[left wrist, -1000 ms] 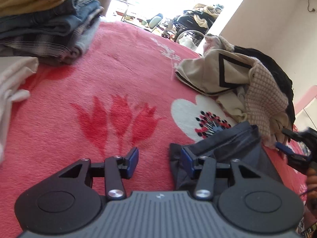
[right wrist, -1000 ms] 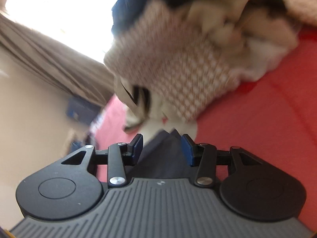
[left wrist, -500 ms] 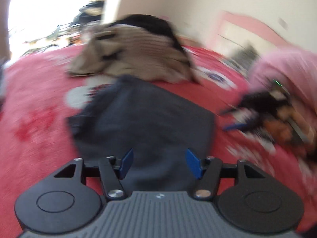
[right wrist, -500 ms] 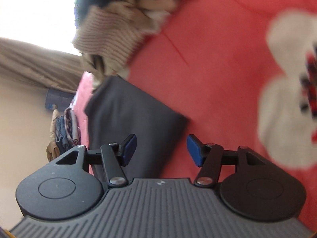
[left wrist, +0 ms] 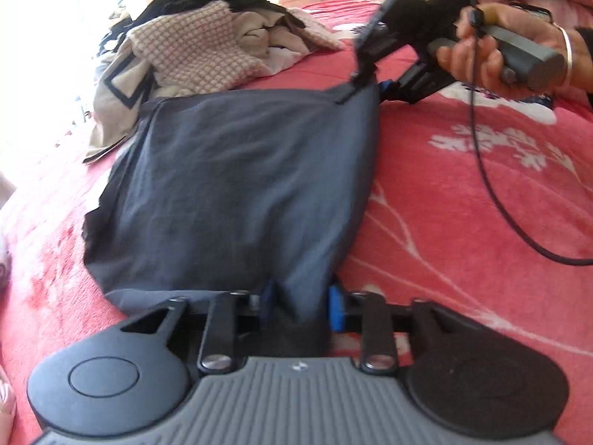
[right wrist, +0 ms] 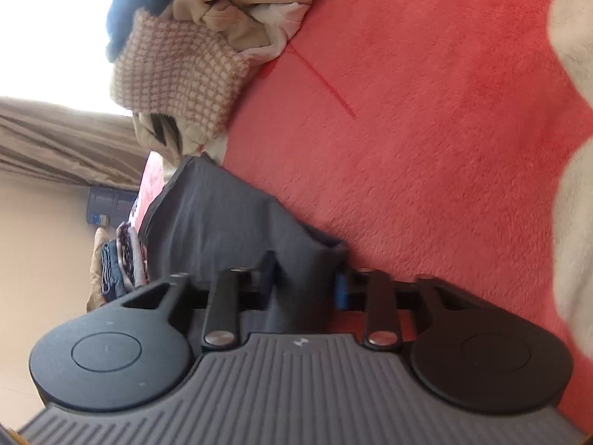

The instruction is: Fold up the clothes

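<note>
A dark grey garment (left wrist: 241, 185) lies folded and flat on the red flowered blanket (left wrist: 463, 204). My left gripper (left wrist: 301, 302) is shut on its near right corner, and cloth fills the gap between the blue pads. At the far right corner, a hand (left wrist: 481, 52) holds my right gripper (left wrist: 374, 81), which pinches the fabric and lifts it slightly. In the right wrist view the same garment (right wrist: 222, 230) is bunched between the fingers of the right gripper (right wrist: 304, 283).
A heap of unfolded clothes (left wrist: 204, 48), beige, checked and black, lies just beyond the garment. It is also in the right wrist view as the heap (right wrist: 178, 74). A stack of folded clothes (right wrist: 118, 259) stands far off. A black cable (left wrist: 493, 185) trails over the blanket.
Both grippers came down to the dark garment's right edge and narrowed onto its corners. The left view swung right, away from the folded stack.
</note>
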